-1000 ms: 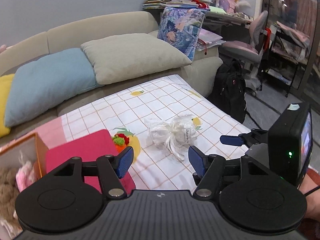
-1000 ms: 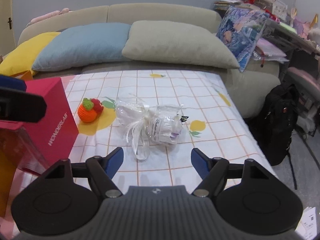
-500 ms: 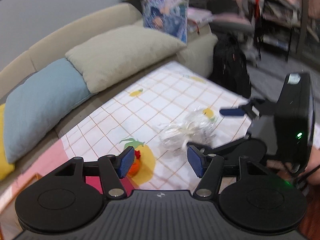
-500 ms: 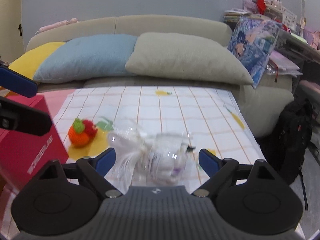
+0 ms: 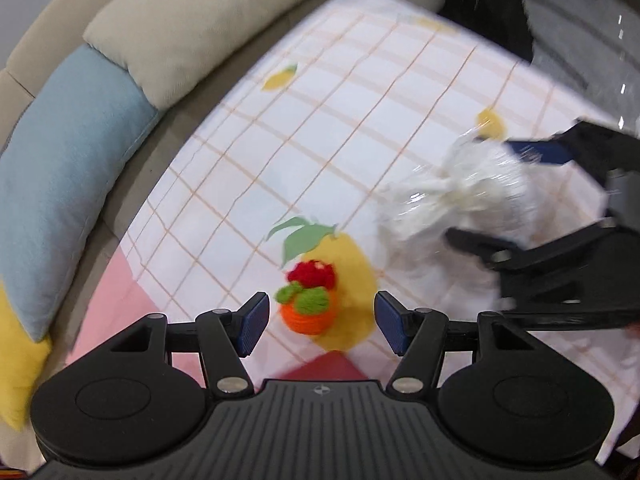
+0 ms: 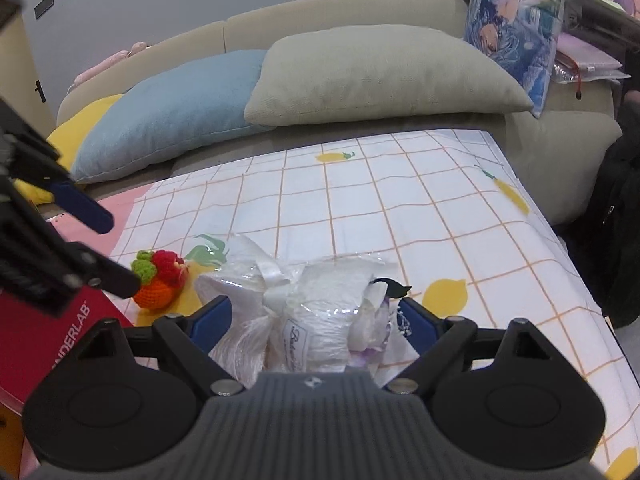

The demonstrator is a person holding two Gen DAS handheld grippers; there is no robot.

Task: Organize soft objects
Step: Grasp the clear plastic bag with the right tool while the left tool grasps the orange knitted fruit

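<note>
Left gripper [image 5: 318, 322]: jaws spread wide, nothing between the blue pads, lower centre of the left wrist view. Small crocheted toy [image 5: 308, 300], orange body with green and red top, sits just ahead of the gap between the fingers, on a yellow lemon print of the white checked tablecloth [image 5: 320, 120]. Left view is motion-blurred.

Right gripper [image 6: 314, 320]: jaws spread, straddling a clear cellophane-wrapped white soft bundle tied with white ribbon [image 6: 304, 312]. The bundle fills the gap at lower centre of the right wrist view; whether the pads touch it, cannot tell. No squeeze visible. In the left view the same bundle [image 5: 460, 196] lies at right centre, between the right gripper's fingers.

Crocheted toy [image 6: 158, 280] is left of the bundle, near but apart. Red cardboard box [image 6: 48, 344] at lower left edge. Blue, beige and yellow cushions on a beige sofa [image 6: 340, 12] across the upper frame.
</note>
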